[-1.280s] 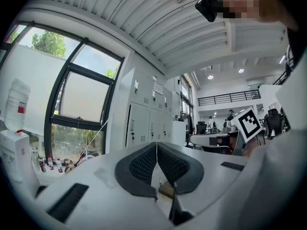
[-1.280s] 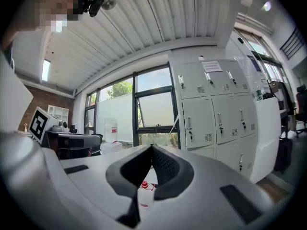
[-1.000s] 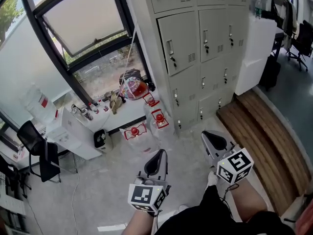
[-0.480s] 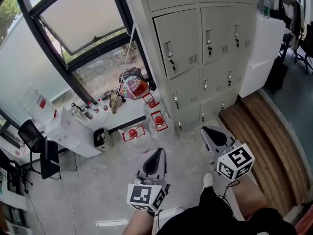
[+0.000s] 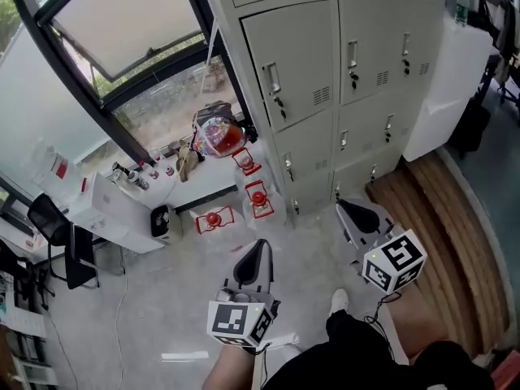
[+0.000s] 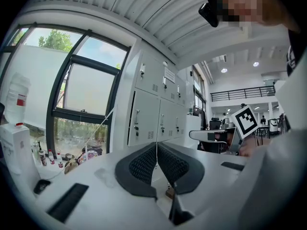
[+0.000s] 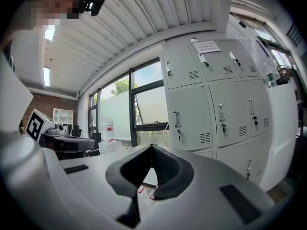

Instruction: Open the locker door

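1. The left tongs [image 6: 156, 145] are pressed together, their pads meeting along a thin seam with nothing between them.
2. The right tongs [image 7: 151, 147] are also pressed together at the tips and carry nothing.
3. In the head view both point toward 12 o'clock, side by side but apart, above the grey floor [image 5: 162, 299].
4. The locker door [image 5: 296, 63] stands shut at 12 o'clock, well apart from both tongs. Its handle [image 5: 271, 78] is on its left edge.
5. Red lanterns [image 5: 258, 197] sit on the floor at the lockers' foot, at 12 o'clock from the left tongs.
6. A wooden platform [image 5: 431, 218] lies at 3 o'clock from the right tongs, and a window [image 5: 122, 31] is at 10 o'clock.
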Tool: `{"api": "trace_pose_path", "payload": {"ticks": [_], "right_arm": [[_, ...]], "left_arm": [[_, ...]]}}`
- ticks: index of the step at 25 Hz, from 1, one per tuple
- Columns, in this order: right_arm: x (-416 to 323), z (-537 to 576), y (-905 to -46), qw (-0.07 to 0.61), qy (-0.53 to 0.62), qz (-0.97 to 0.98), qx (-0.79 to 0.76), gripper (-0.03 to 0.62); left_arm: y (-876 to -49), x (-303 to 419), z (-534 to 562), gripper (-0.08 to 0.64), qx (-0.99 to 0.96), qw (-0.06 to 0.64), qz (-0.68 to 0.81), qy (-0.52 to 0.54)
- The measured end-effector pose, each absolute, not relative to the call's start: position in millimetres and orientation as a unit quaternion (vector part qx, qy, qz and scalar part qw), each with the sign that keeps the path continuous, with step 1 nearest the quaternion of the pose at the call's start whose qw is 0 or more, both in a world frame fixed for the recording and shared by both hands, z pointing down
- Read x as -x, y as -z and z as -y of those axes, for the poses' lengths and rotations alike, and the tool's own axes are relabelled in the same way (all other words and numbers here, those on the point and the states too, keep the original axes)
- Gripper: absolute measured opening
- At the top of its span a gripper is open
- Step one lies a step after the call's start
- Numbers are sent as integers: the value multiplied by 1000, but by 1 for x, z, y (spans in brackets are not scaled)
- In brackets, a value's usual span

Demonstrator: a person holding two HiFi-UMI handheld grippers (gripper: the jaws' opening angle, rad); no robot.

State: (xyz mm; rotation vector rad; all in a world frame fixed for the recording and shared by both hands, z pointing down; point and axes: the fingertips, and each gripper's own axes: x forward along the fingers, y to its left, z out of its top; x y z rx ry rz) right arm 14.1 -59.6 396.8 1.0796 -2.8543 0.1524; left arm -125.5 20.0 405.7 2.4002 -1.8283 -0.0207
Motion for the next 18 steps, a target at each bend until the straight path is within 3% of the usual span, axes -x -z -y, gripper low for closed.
{"api": "trace_pose_path", "payload": {"ticks": [18], "right_arm": [[-58, 177, -392, 30, -58, 947, -316, 54]], "left_arm": [[-391, 74, 95, 20, -770, 48, 636, -1]]}}
